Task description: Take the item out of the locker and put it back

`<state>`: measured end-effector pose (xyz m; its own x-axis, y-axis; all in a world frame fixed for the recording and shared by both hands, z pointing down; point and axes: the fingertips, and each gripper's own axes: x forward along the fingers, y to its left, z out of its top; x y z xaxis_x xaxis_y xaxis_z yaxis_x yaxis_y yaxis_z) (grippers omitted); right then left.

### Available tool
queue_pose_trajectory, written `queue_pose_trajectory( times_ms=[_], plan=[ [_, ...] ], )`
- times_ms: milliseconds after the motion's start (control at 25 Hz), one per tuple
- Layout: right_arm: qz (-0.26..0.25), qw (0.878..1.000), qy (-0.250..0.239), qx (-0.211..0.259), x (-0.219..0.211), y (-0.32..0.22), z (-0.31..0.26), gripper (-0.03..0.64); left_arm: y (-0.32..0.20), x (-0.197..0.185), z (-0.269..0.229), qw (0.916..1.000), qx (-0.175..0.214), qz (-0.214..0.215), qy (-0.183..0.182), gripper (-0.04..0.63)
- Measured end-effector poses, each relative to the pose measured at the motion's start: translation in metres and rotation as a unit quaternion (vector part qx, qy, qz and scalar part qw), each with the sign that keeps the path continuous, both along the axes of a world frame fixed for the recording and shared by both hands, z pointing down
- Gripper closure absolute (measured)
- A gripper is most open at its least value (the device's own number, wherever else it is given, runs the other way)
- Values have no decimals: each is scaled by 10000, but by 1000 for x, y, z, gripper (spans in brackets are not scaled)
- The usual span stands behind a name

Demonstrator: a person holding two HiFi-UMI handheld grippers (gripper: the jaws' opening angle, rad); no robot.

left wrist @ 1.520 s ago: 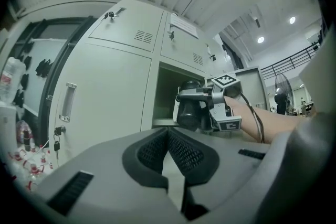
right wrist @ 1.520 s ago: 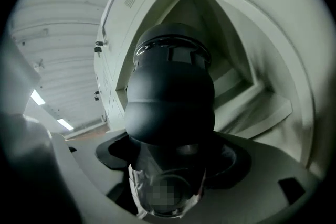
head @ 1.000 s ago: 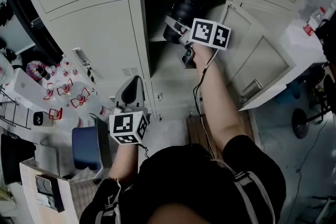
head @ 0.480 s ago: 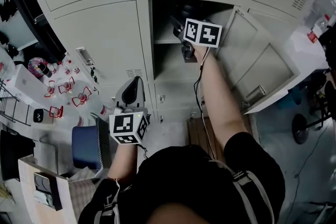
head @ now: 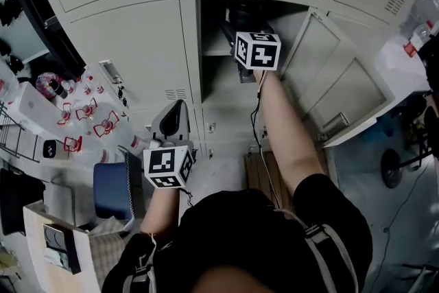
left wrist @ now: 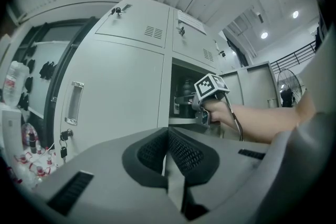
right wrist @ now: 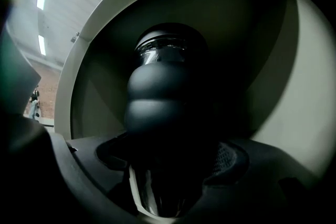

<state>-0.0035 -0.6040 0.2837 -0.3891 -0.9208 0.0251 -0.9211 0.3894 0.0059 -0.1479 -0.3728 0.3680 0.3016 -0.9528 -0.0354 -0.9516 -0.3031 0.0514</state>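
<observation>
Right gripper (head: 236,27): reaches into the open locker compartment. Its jaws are clamped on the dark bottle, which fills the gap between the pads (right wrist: 231,157).
Dark bottle (right wrist: 163,92): rounded and ribbed, with a glossy upper part. It stands upright straight ahead of the right gripper, inside the compartment. Whether its base touches the shelf cannot be told.
Left gripper (left wrist: 168,157): jaws pressed together with nothing between them. It is held low, well apart from the right gripper and outside the locker.
Locker (head: 199,72): one compartment is open around the right gripper's jaws, and only the bottle shows inside. The compartments beside it are closed.
Locker door (head: 336,79): swung open, just to the right of the right gripper's arm.
</observation>
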Motion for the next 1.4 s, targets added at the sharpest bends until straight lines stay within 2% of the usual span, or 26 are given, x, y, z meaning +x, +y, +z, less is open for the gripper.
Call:
queue_pose_trajectory(
  times_ms=[320, 560, 640, 680, 760, 840, 920, 1200, 1400],
  plan=[
    [90, 9992, 127, 360, 4, 20, -2, 201, -2, 11, -1, 10000, -16, 67, -12, 583],
    [-88, 9970, -155, 760, 16, 75, -9, 206, -5, 30, -2, 9998, -20, 193, 4, 583],
    [-141, 9951, -325, 924, 22, 99, -12, 239, -6, 36, -3, 9997, -19, 233, 10, 583],
    [-115, 9940, -451, 988, 28, 111, -12, 276, -7, 40, -3, 9997, -22, 254, 8, 583],
    [139, 9916, -720, 1062, 44, 133, -10, 396, -7, 47, -3, 9996, -32, 292, 5, 583],
    [473, 9898, -785, 1093, 59, 151, -3, 603, -8, 54, -2, 9995, -47, 326, 16, 583],
    [529, 9907, -665, 1059, 65, 165, 9, 604, -7, 60, -1, 9993, -70, 357, 27, 583],
    [144, 9971, -519, 544, 66, 199, 59, 604, -1, 75, 0, 9992, -107, 395, 1, 583],
    [-3, 9973, -545, 486, 65, 210, 66, 604, 6, 80, -3, 9992, -91, 385, -57, 583]
  ],
)
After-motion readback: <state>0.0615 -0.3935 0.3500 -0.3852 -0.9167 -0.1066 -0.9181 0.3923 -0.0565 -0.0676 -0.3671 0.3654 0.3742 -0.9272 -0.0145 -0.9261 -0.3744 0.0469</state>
